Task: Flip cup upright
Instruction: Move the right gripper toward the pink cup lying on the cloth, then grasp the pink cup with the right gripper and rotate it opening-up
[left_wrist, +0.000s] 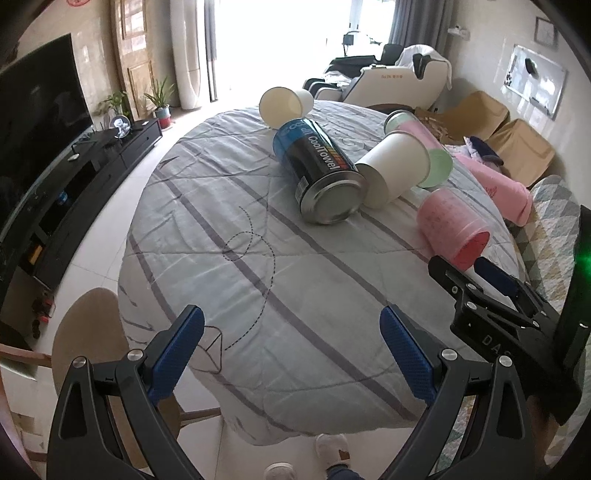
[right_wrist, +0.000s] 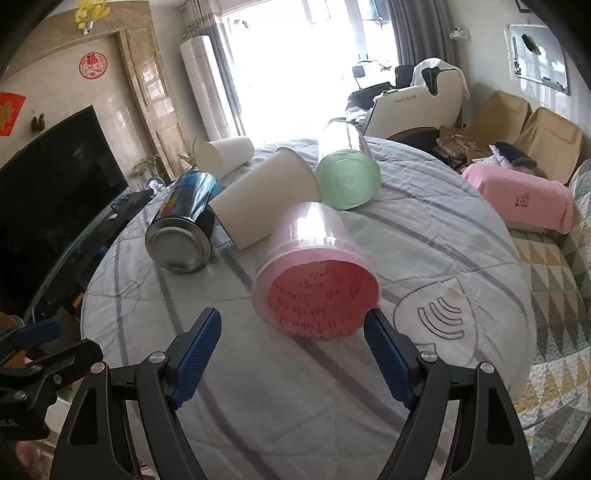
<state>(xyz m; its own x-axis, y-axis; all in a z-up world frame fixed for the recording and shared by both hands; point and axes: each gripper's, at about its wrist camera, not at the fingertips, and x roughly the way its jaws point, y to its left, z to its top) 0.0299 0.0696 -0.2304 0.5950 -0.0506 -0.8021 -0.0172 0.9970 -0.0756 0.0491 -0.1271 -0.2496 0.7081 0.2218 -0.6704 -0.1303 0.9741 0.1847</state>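
Several cups lie on their sides on a round table covered with a striped cloth (left_wrist: 229, 280). A pink cup (right_wrist: 314, 273) lies nearest, its base facing my right gripper (right_wrist: 291, 350), which is open and just short of it. The pink cup also shows in the left wrist view (left_wrist: 452, 230). Behind it lie a white paper cup (right_wrist: 258, 203), a green cup (right_wrist: 349, 177) and another white cup (right_wrist: 225, 151). My left gripper (left_wrist: 291, 347) is open and empty over bare cloth at the table's near side. The right gripper (left_wrist: 476, 273) shows at the right of the left wrist view.
A dark CoolTowel tin can (left_wrist: 321, 173) lies on its side left of the white cup, also in the right wrist view (right_wrist: 183, 229). A TV (left_wrist: 33, 122) and low cabinet stand to the left. A sofa with a pink towel (right_wrist: 517, 195) is at the right.
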